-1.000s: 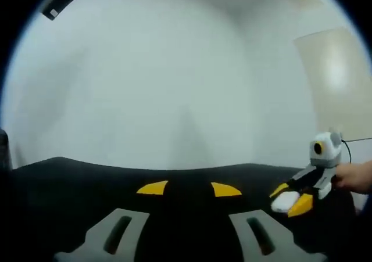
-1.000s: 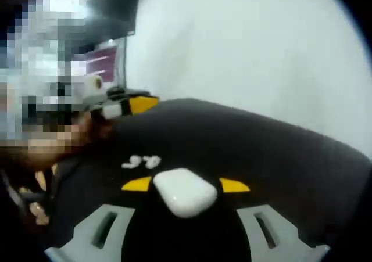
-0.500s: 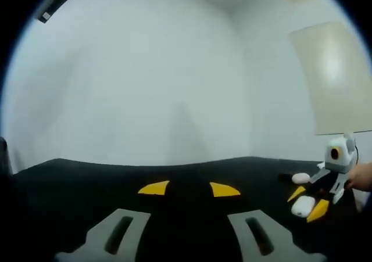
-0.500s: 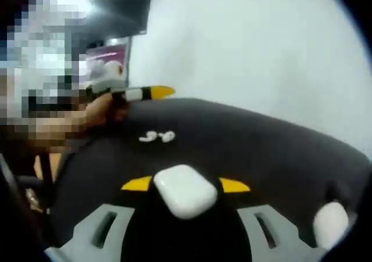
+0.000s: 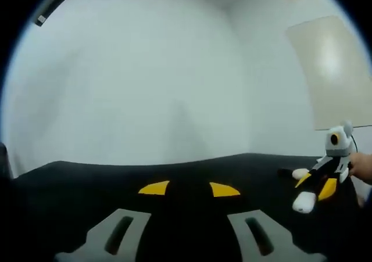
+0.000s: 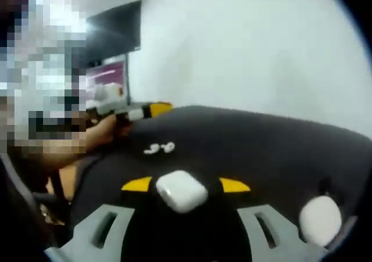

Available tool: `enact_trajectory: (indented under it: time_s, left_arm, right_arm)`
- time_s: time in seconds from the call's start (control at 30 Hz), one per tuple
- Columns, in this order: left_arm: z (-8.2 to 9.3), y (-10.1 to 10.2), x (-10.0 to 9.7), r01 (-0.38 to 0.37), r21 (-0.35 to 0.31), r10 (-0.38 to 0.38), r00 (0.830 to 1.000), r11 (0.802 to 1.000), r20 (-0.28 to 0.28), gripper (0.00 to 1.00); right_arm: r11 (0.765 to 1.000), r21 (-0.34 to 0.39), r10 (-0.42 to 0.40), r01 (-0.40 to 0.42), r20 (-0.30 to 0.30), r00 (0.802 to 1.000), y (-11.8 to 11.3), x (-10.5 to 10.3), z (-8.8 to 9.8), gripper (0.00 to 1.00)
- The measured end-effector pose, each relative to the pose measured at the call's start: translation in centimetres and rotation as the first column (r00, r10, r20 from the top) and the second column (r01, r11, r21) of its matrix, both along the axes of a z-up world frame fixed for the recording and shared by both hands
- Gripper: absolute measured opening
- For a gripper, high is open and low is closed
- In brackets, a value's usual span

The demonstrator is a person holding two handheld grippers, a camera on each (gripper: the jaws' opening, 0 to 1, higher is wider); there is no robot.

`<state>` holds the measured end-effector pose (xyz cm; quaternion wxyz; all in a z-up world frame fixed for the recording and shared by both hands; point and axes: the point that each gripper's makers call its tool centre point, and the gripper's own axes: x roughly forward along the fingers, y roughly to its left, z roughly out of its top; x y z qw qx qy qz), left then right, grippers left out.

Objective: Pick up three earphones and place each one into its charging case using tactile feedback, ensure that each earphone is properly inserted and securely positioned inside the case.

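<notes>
grey claw (image 5: 189,215) arms with dark slots, yellow fingertips (image 5: 153,187), black body

The left gripper (image 5: 189,189), grey-armed with yellow-tipped jaws, has its jaws parted with nothing between them, low over the black table (image 5: 70,186). The right gripper (image 6: 186,185), of the same make, has its jaws closed on a white rounded charging case (image 6: 181,190). A hand (image 6: 107,128) grips the left gripper's body; another hand (image 5: 363,168) grips the right gripper's.
</notes>
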<state>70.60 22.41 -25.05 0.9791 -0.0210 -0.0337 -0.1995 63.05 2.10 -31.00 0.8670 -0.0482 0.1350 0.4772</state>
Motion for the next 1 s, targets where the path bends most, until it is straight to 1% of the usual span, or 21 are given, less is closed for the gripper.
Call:
enact_trajectory:
  time_s: [0.03,0.07,0.1,0.13,0.17,0.2,0.23,0.27,0.33,0.37,0.4,0.47,0.53,0.6,0.7,0.77,0.83,0.9,1.0]
  left_arm:
    - [0.0,-0.1,-0.1,0.004,0.002,-0.004,1.000,1.000,0.002,0.22]
    - [0.1,-0.3,-0.2,0.012,0.004,-0.012,1.000,1.000,0.006,0.23]
    - [0.4,-0.7,-0.4,0.036,0.003,-0.037,0.999,0.999,0.020,0.23]
    - [1.0,-1.6,-1.0,0.091,-0.003,-0.090,0.994,0.996,0.054,0.24]
    - [1.4,-2.1,-1.4,0.116,-0.008,-0.115,0.991,0.993,0.073,0.25]
    - [1.5,-2.8,-1.9,0.143,0.004,-0.143,0.986,0.990,0.081,0.25]
    - [1.4,-3.8,-2.6,0.190,0.025,-0.191,0.978,0.981,0.077,0.25]
    - [1.3,-5.0,-3.4,0.240,0.049,-0.243,0.967,0.970,0.078,0.26]
    - [1.0,-6.3,-4.0,0.285,0.091,-0.292,0.953,0.954,0.077,0.26]
    - [0.6,-6.7,-4.0,0.295,0.114,-0.303,0.951,0.949,0.060,0.26]
    - [0.2,-6.9,-3.8,0.296,0.130,-0.304,0.952,0.946,0.044,0.26]
    - [-0.1,-7.1,-3.6,0.294,0.147,-0.302,0.953,0.944,0.033,0.26]
    - [-0.2,-7.1,-3.7,0.300,0.152,-0.308,0.951,0.942,0.031,0.26]
    - [-0.1,-7.2,-3.8,0.302,0.153,-0.310,0.950,0.941,0.035,0.26]
    - [0.0,-7.3,-4.0,0.307,0.157,-0.316,0.948,0.939,0.036,0.26]
    - [-0.1,-7.7,-4.2,0.315,0.179,-0.327,0.944,0.932,0.044,0.26]
    - [-0.4,-8.0,-4.2,0.321,0.197,-0.333,0.942,0.926,0.034,0.26]
    - [-0.7,-7.9,-4.1,0.314,0.218,-0.326,0.945,0.924,0.023,0.26]
    - [-0.8,-7.8,-4.0,0.311,0.222,-0.324,0.946,0.924,0.021,0.26]
  right_arm:
    - [1.000,-0.012,0.005,-0.005,-0.002,1.000,-0.2,0.1,-0.1,0.44]
    - [0.999,-0.030,0.038,-0.038,-0.018,0.999,-0.2,-0.3,-0.5,0.43]
    - [0.996,-0.040,0.072,-0.074,-0.044,0.996,-0.1,-0.8,-0.9,0.42]
    - [0.996,-0.040,0.076,-0.079,-0.054,0.996,0.0,-0.9,-1.0,0.41]
    - [0.996,-0.039,0.080,-0.082,-0.046,0.996,0.0,-1.0,-1.0,0.41]
    - [0.995,-0.042,0.092,-0.093,-0.033,0.995,0.1,-1.0,-1.0,0.41]
    - [0.994,-0.042,0.095,-0.096,-0.025,0.995,0.1,-1.0,-1.0,0.42]
    - [0.995,-0.037,0.097,-0.098,-0.014,0.995,0.1,-0.8,-1.0,0.43]
    - [0.995,-0.013,0.103,-0.103,0.000,0.995,0.2,-0.5,-0.7,0.44]
    - [0.994,-0.008,0.106,-0.106,-0.002,0.994,0.2,-0.4,-0.6,0.44]
    - [0.994,0.000,0.109,-0.109,-0.011,0.994,0.2,-0.3,-0.6,0.44]
    - [0.993,-0.001,0.114,-0.114,-0.018,0.993,0.3,-0.4,-0.7,0.44]
    - [0.992,-0.032,0.125,-0.126,-0.021,0.992,0.3,-0.7,-1.1,0.43]
    - [0.991,-0.042,0.129,-0.130,-0.013,0.992,0.2,-1.1,-1.2,0.42]
    - [0.988,-0.046,0.145,-0.146,-0.021,0.989,0.1,-2.4,-1.2,0.40]
    - [0.985,-0.066,0.160,-0.162,-0.023,0.987,-0.1,-3.4,-1.4,0.40]
    - [0.980,-0.074,0.185,-0.187,-0.037,0.982,0.0,-4.6,-1.6,0.39]
    - [0.971,-0.075,0.224,-0.227,-0.049,0.973,0.4,-6.1,-1.8,0.37]
    - [0.965,-0.076,0.250,-0.252,-0.038,0.967,1.2,-7.1,-1.9,0.37]
